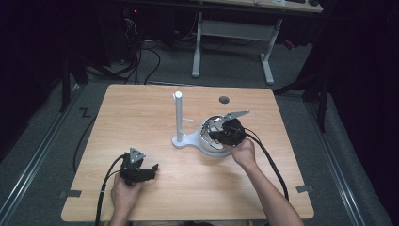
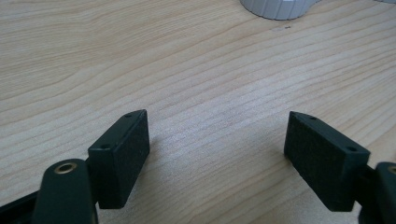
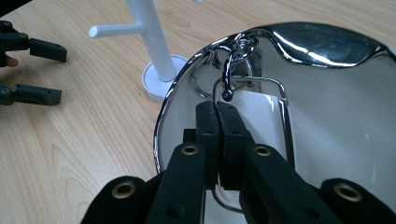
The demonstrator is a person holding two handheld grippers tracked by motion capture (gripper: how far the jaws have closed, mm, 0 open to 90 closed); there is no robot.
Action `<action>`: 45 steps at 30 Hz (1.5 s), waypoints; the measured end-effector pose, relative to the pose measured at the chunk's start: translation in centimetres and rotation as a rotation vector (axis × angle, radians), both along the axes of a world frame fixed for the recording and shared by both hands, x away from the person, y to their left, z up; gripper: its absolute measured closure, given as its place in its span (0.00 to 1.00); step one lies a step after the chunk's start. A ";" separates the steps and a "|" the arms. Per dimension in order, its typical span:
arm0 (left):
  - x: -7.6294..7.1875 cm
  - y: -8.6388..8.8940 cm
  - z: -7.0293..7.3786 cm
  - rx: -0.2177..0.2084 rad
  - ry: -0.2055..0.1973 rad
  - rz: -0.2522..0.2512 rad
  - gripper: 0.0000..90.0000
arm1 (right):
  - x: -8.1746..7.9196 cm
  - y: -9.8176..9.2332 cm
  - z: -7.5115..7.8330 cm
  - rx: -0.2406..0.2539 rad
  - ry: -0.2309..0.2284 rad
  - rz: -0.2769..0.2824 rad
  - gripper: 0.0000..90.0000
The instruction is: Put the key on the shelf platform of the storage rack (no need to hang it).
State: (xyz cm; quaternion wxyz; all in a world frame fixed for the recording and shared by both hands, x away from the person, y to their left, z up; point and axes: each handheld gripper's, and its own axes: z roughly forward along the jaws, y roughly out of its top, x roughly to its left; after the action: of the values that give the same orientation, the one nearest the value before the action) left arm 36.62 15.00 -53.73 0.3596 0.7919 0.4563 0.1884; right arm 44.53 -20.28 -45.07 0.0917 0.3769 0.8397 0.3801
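The wire handle (image 3: 280, 100) of a shiny steel bowl (image 3: 336, 93) was the thing in hand. The bowl (image 1: 211, 136) sat on the counter (image 1: 141, 122), right of centre and touching the round foot of a white stand (image 1: 179, 117), an upright post with short side pegs. In the right gripper view a thin chrome wire ran in a squared loop inside the bowl, and a small ring and hook (image 3: 236, 60) hung at the rim above it.

The right gripper (image 3: 218, 112) reached into the bowl from the near side, its fingers (image 3: 205, 140) clenched on the wire where it passed between them. Judging by the mirror finish, the bowl was probably light, stiff and slippery, so the fingers would likely slide on its wall; the wire or the ring looked the better place to take hold. The wire was thin, though, and the bowl would probably swing or tip beneath it once lifted, so a slow, level lift seemed wise.

The left gripper (image 1: 136, 170) rested well apart near the counter's front left, its fingers (image 2: 123, 154) released and wide with bare wood between them.
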 end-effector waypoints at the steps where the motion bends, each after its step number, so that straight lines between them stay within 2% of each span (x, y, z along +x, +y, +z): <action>1: 0.0 0.0 0.0 0.000 0.000 0.000 0.25 | 0.0 0.0 -0.1 -0.006 0.000 0.004 0.99; 6: 0.0 0.0 0.0 0.000 0.000 0.000 0.25 | 0.1 0.5 -0.4 -0.011 0.019 0.015 0.98; 10: 0.0 0.0 0.0 -0.001 0.000 -0.001 0.25 | 0.2 0.6 -0.7 -0.003 0.041 0.023 0.92; 12: 0.0 0.0 0.0 0.000 0.000 -0.001 0.25 | 0.0 0.6 -0.6 -0.011 0.029 0.029 0.89; 18: 0.0 0.0 0.0 -0.001 0.000 0.000 0.25 | -0.3 0.3 0.0 0.009 0.024 0.018 0.80; 24: 0.0 0.0 0.0 0.000 0.000 0.000 0.25 | -0.7 -0.5 0.9 0.033 0.010 0.008 0.76; 29: 0.0 0.0 0.0 -0.001 0.000 0.000 0.25 | -1.3 -1.7 1.4 0.073 -0.006 -0.023 0.74; 45: 0.0 0.0 0.0 -0.001 0.000 0.000 0.25 | -2.6 -4.8 3.6 0.083 -0.097 -0.117 0.69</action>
State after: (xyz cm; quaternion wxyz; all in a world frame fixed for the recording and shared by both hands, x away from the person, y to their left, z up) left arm 36.63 15.02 -53.72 0.3599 0.7918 0.4563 0.1879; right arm 41.91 -25.05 -41.50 0.1384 0.4099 0.7943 0.4265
